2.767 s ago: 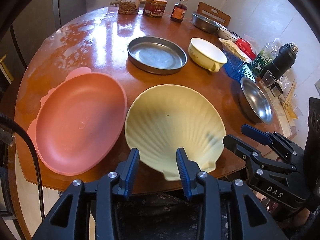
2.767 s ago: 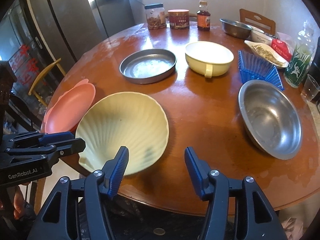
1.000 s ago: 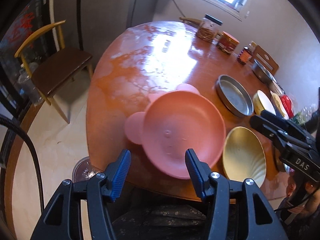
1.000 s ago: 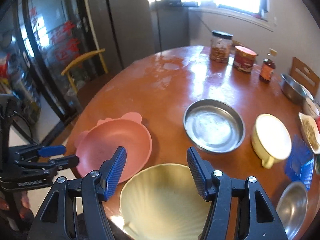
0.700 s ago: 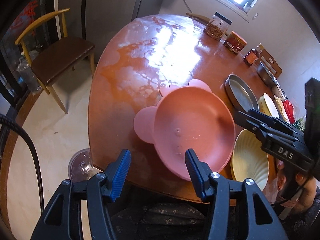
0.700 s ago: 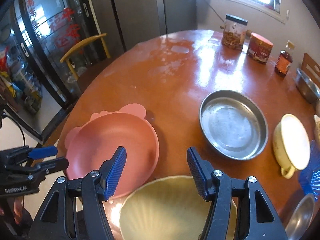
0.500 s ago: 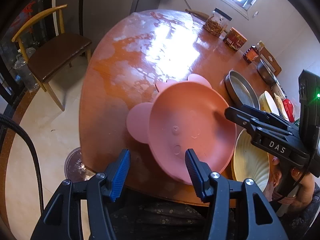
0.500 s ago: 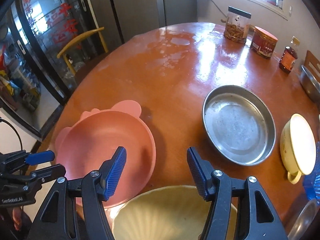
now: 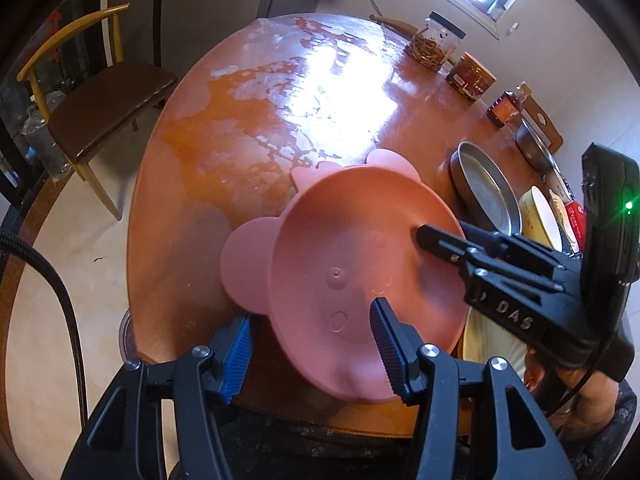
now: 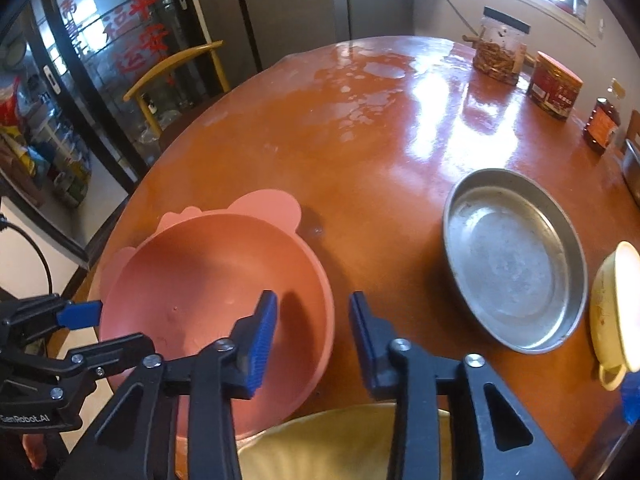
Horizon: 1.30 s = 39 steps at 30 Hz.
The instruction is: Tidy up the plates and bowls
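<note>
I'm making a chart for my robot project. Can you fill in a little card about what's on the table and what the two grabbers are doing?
table: round, glossy brown wood
pink plate: bear-eared, near the table's front edge
left gripper: jaws apart, straddling the pink plate's near rim, not pressing on it
right gripper: jaws closing, astride the pink plate's right rim, pads not yet pressing
yellow shell plate: right of the pink plate, mostly hidden
metal pan: empty, further right
yellow cup: beside the pan
far edge: jar, red tin, brown bottle
</note>
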Motion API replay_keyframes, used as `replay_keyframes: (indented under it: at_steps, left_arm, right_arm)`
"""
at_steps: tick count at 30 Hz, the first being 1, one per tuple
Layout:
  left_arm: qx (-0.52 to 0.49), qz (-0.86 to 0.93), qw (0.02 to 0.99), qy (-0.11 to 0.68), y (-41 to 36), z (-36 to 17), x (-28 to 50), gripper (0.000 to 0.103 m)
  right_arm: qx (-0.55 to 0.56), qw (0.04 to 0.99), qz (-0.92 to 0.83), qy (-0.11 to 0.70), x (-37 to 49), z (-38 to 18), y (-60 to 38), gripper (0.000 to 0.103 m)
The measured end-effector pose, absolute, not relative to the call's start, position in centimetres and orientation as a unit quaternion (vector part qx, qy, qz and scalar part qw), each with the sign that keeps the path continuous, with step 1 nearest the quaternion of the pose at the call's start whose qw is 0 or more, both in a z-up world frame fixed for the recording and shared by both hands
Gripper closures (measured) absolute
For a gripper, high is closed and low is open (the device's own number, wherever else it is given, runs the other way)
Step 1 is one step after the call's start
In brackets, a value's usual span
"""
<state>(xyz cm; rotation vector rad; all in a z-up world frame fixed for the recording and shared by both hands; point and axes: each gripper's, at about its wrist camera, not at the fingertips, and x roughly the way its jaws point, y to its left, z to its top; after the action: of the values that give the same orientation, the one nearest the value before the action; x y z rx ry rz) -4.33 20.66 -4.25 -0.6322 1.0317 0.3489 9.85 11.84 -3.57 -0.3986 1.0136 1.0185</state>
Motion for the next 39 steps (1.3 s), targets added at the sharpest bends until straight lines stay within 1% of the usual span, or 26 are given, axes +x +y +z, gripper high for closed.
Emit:
replay_keyframes:
  at_steps: [1,5,6,8,9,12,23,30,39]
  left_arm:
    - [-0.293,0.162,0.81,0.482,20.5,-4.3,-4.2,0.047]
    - [-0.275,0.163,0.817,0.479,20.1,-4.3,-3.7,0.049]
    - [-0.274,0.165,0.818,0.477,20.2,-4.3,-3.7,0.055]
    - [-0.276,0.171,0.818,0.474,20.5,-4.4,-3.7,0.063]
    - [-0.281,0.171,0.818,0.471,20.8,-4.4,-3.7,0.065]
    - [-0.28,0.173,0.819,0.469,21.1,-4.2,-3.6,0.065]
    - [-0.248,0.169,0.844,0.445,20.3,-0.9,-2.3,0.065]
    - [-0.234,0.146,0.858,0.434,18.5,0.8,-1.5,0.065]
    - [-0.208,0.115,0.869,0.434,14.8,2.3,-0.6,0.065]
  right_arm:
    - [-0.182,0.732,0.465,0.464,9.8,-3.8,12.0,0.077]
    - [-0.185,0.735,0.463,0.459,9.7,-3.9,12.1,0.08]
    - [-0.183,0.736,0.462,0.46,9.7,-4.0,12.1,0.08]
    - [-0.177,0.74,0.457,0.461,10.0,-4.0,11.8,0.08]
    - [-0.174,0.741,0.455,0.462,10.1,-4.0,11.7,0.081]
    - [-0.158,0.743,0.455,0.465,10.6,-3.8,11.4,0.084]
    - [-0.125,0.771,0.451,0.432,10.8,0.1,9.8,0.084]
    - [-0.107,0.796,0.438,0.403,10.7,2.9,7.0,0.084]
    - [-0.085,0.812,0.418,0.398,11.0,3.8,2.0,0.084]
